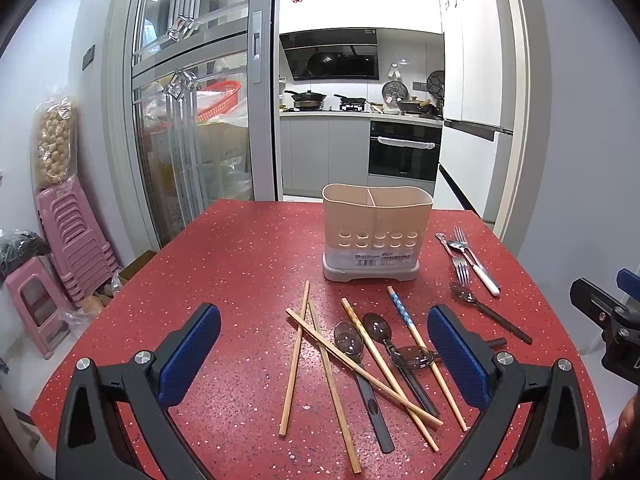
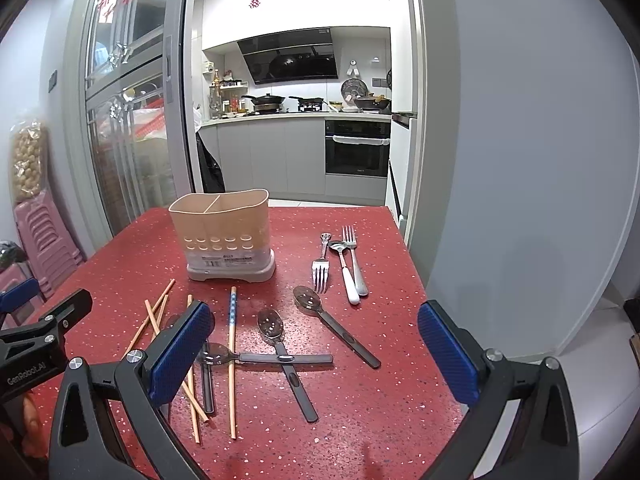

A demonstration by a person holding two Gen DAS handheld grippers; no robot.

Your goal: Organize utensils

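Observation:
A beige two-compartment utensil holder (image 1: pixel 376 236) (image 2: pixel 224 236) stands empty on the red table (image 1: pixel 240 280). In front of it lie several wooden chopsticks (image 1: pixel 296 360) (image 2: pixel 154 316), one with a blue patterned end (image 1: pixel 400 308) (image 2: pixel 232 320), and several dark spoons (image 1: pixel 348 340) (image 2: pixel 272 326). Metal forks (image 1: pixel 462 270) (image 2: pixel 320 270) and a white-handled spoon (image 2: pixel 348 276) lie to the right. My left gripper (image 1: pixel 324 332) hovers open above the chopstick pile. My right gripper (image 2: pixel 316 332) is open over the dark spoons and shows at the right edge of the left wrist view.
Stacked pink stools (image 1: pixel 76 240) stand on the floor left of the table. A glass sliding door (image 1: pixel 192 120) and a kitchen doorway lie behind. The table's right edge (image 2: pixel 412 264) drops to a white floor beside a grey wall.

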